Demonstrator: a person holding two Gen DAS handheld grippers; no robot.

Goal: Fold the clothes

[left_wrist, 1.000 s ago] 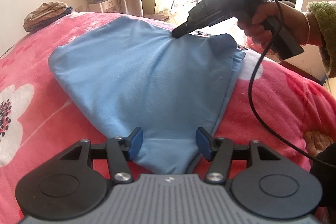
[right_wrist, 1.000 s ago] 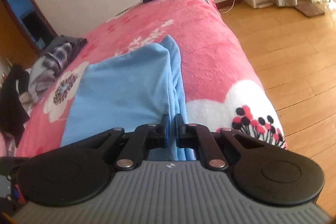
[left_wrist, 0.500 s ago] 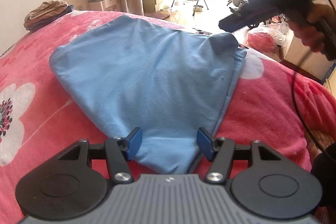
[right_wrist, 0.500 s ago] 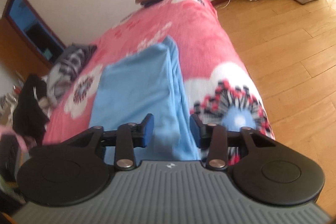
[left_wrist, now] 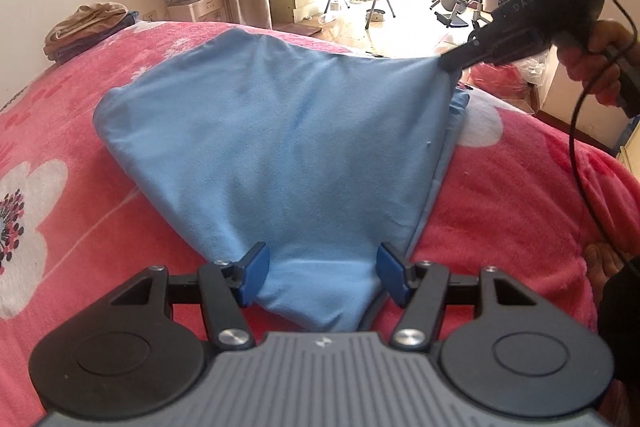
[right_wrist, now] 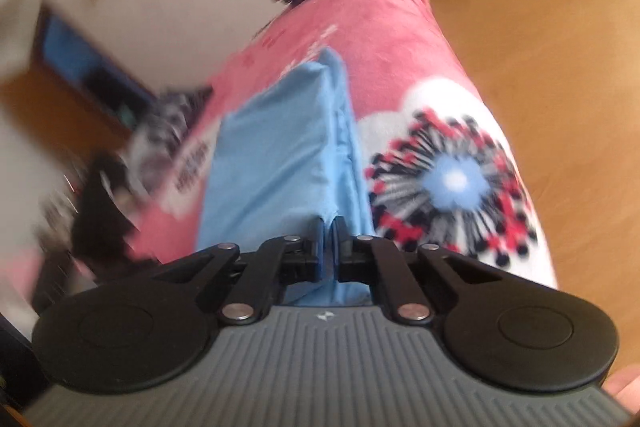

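Nearest in the left wrist view, the left gripper (left_wrist: 318,273) stands spread, its blue pads either side of the near corner of the blue cloth (left_wrist: 288,147) without pressing on it. The cloth lies folded on the pink flowered blanket (left_wrist: 80,187) of the bed, its lower layer showing along the right edge. At the far right corner, the right gripper (left_wrist: 446,61) is pressed together, pinching that corner and lifting it into a peak; a hand (left_wrist: 596,67) holds its handle, with a black cable (left_wrist: 576,147) hanging down. The right wrist view, blurred, shows those pads clamped on blue cloth (right_wrist: 280,155). Farther back, a pile of folded clothes (left_wrist: 86,29) sits at the bed's far end, near the wall.
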